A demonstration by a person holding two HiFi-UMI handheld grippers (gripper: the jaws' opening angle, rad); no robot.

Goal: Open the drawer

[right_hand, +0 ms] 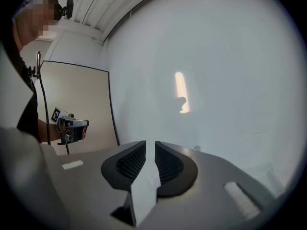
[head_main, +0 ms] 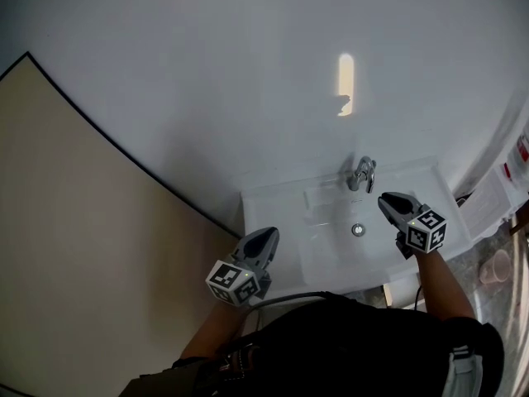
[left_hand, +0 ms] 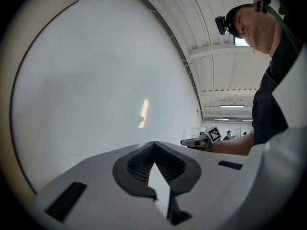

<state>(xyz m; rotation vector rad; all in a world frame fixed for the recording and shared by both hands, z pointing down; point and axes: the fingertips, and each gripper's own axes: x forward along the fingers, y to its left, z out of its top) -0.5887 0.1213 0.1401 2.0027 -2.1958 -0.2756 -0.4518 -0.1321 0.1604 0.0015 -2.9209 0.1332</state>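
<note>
A plain white wall (head_main: pixel 207 81) backs a white washbasin (head_main: pixel 277 201). No drawer shows; it probably sits beneath, toward 6 o'clock. The left gripper (head_main: pixel 269 235) has its jaws closed and empty; the right gripper (head_main: pixel 385 200) has its jaws slightly parted, also empty. Lower both and find the handle before gripping.

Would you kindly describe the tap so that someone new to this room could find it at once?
Look for the white washbasin set against the plain white wall. At the middle of its back edge stands the tap. It is the only upright chrome piece there; the drain, also metal, lies flat in the bowl.
</note>
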